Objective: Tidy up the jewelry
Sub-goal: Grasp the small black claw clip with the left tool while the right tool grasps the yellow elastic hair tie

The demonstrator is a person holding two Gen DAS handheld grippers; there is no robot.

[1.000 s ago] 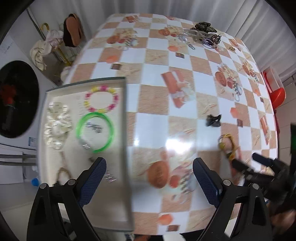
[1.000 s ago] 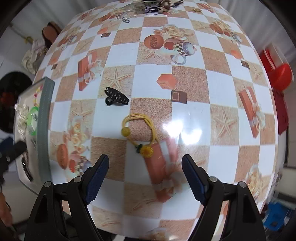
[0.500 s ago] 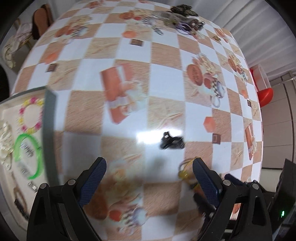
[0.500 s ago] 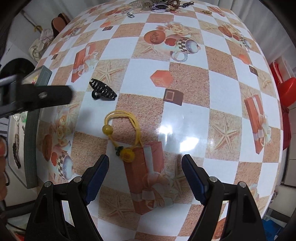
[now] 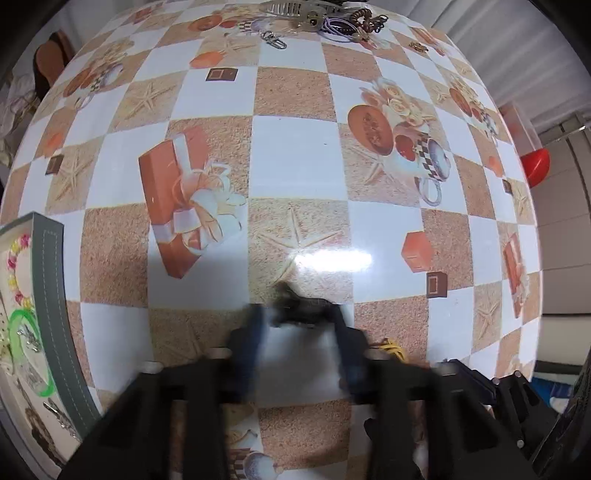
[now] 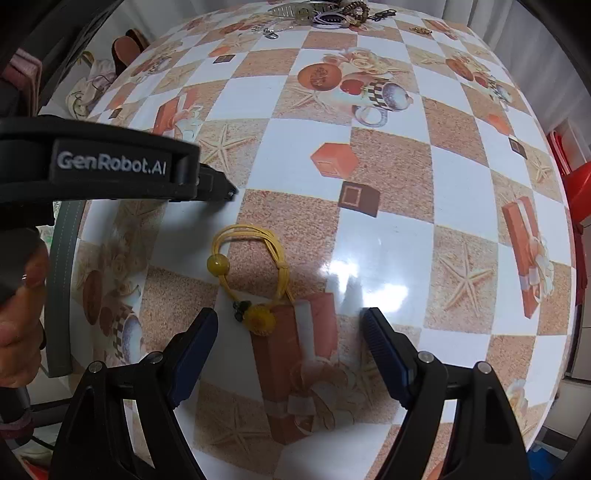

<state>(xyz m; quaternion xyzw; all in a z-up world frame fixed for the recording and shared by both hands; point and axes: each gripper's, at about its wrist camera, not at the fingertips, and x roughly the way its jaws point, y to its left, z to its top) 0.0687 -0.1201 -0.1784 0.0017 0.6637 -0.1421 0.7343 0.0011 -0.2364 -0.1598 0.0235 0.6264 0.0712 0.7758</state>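
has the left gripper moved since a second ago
Yes. The left gripper went from over the tray rightward across the table to the black hair claw; its fingers are closing around it.

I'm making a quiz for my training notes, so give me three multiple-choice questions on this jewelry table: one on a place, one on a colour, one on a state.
1. Where is the pile of unsorted hair ties and clips?
A. at the table's far edge
B. inside the tray
C. under the right gripper

2. What colour is the beaded cord bracelet?
A. green
B. yellow
C. purple

3. How do the right gripper jaws stand?
A. clamped on the bracelet
B. wide apart, empty
C. gripping the tray

Answers: A, it lies at the far rim; B, cord and beads are yellow; B, nothing touches the pads.
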